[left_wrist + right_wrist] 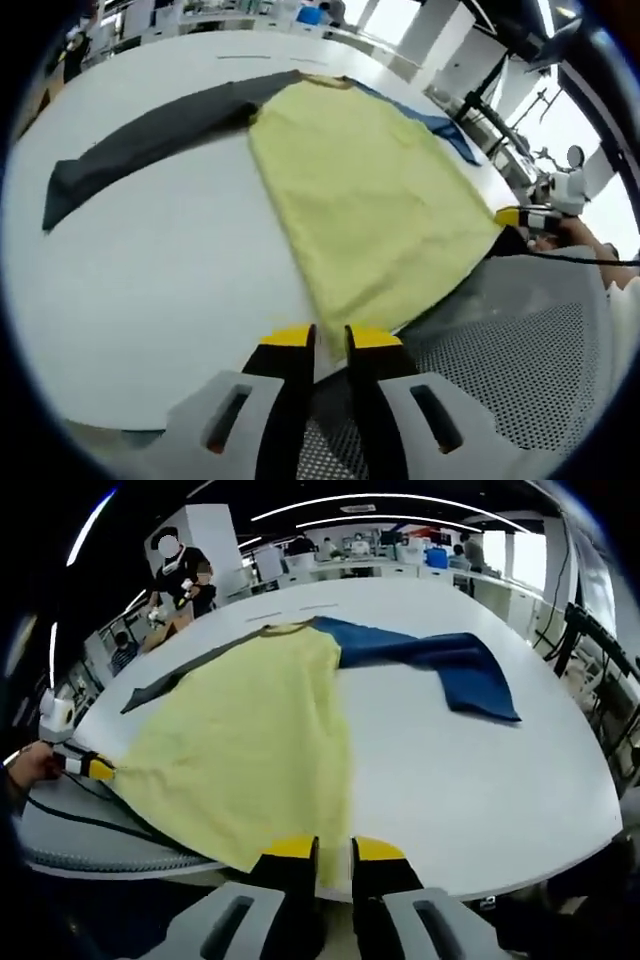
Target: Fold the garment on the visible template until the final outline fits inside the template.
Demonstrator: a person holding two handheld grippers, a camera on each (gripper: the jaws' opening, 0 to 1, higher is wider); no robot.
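Looking for brands or lettering turns up nothing readable on the garment or the counter.

Left gripper view: one garment (370, 200) is seen spread flat on the white counter (160, 290), yellow body in the middle, a dark grey sleeve (150, 140) stretched off to the left and a blue sleeve (440, 125) peeking out on the far right. So that's two sleeves, one body. The near hem hangs right at the counter's edge, just ahead of the left tongs (331, 340). Those yellow-tipped tongs are nearly pressed together, with a thin gap left between them and nothing pinched. Plenty of bare counter is left open to the left of the body, below the grey sleeve. At the right, the other tongs (515, 217) are spotted at the hem corner, though whether cloth is pinched can't be told. A perforated grey surface (520, 370) sits below the counter edge.

Right gripper view: the same garment (250, 750) is seen from the other corner, with the blue sleeve (450, 665) now angled out to the right. The right tongs (335, 850) are held almost closed at the counter (480, 790) edge, just beside the hem corner, gripping nothing. A wide stretch of clear counter lies to the right. Far left, the left tongs (95, 769) sit at the other hem corner, held by a hand (30, 765). Two people (180, 575) are standing in the background.
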